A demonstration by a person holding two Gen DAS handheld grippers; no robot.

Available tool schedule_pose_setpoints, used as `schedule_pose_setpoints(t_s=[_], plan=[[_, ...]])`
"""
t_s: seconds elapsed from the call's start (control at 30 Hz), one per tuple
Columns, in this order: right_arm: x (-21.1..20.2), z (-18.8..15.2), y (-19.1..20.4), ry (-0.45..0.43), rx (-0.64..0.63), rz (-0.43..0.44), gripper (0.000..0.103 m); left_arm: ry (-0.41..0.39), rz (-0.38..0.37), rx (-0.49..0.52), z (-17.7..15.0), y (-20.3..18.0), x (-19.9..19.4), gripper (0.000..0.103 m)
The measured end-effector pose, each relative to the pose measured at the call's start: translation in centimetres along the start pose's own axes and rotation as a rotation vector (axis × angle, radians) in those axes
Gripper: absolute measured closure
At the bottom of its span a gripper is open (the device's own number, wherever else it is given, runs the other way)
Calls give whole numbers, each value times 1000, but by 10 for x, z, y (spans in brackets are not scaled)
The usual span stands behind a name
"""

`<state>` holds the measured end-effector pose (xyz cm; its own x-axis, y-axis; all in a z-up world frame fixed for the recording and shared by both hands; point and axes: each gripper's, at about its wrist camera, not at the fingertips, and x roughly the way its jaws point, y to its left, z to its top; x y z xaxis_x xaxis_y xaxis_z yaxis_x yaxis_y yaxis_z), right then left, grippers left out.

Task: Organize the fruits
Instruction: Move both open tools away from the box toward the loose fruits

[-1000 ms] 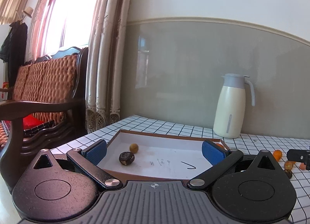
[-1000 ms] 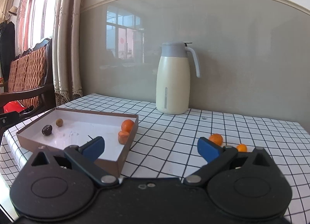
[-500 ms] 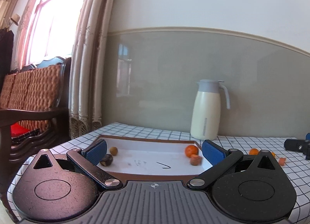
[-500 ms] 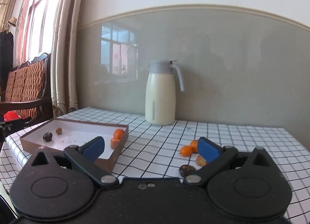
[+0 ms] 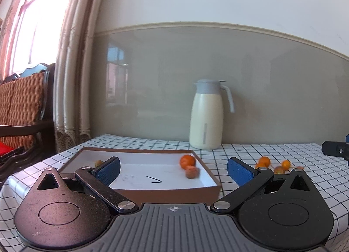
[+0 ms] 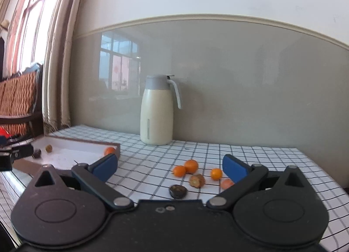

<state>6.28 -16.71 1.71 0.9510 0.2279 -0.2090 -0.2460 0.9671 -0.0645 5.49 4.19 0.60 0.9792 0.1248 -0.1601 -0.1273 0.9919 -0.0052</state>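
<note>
— Looking past the right gripper (image 6: 170, 168), what lies ahead of it?

— A loose cluster of fruits (image 6: 197, 175) on the checked tablecloth (image 6: 272, 158), well to the right of the box (image 6: 113, 146). It sits between the spread blue pads and just ahead of them, empty jaws pointing almost straight at it. Nearest is a dark fruit (image 6: 178, 191), then a brownish one (image 6: 197, 180), with small oranges behind.

— And the left gripper (image 5: 173, 170)?

— Also spread wide, holding nothing, facing the box from its near side. Inside the box, an orange (image 5: 187, 161) and a reddish fruit (image 5: 192, 172) sit at the right end, and a small yellowish fruit (image 5: 98, 162) at the left end.

— So which hand is nearer the loose ones?

— The right, I'd judge; from the left gripper the cluster lies off to the right of the box, beyond its right finger. The fruits are roundish, so no long axis matters much.

— Anything hard to read?

— One orange to the right of the box is half hidden behind the right finger in the right wrist view. The left finger covers part of the box's left end in the left view. A cream jug (image 6: 156, 111) stands behind the box, by the wall.
</note>
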Motion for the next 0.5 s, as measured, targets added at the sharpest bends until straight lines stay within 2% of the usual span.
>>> schedule_pose_setpoints(t_s=[0.5], plan=[[-3, -22, -36, 53, 15, -92, 6, 39, -107, 1, -10, -46, 24, 0]])
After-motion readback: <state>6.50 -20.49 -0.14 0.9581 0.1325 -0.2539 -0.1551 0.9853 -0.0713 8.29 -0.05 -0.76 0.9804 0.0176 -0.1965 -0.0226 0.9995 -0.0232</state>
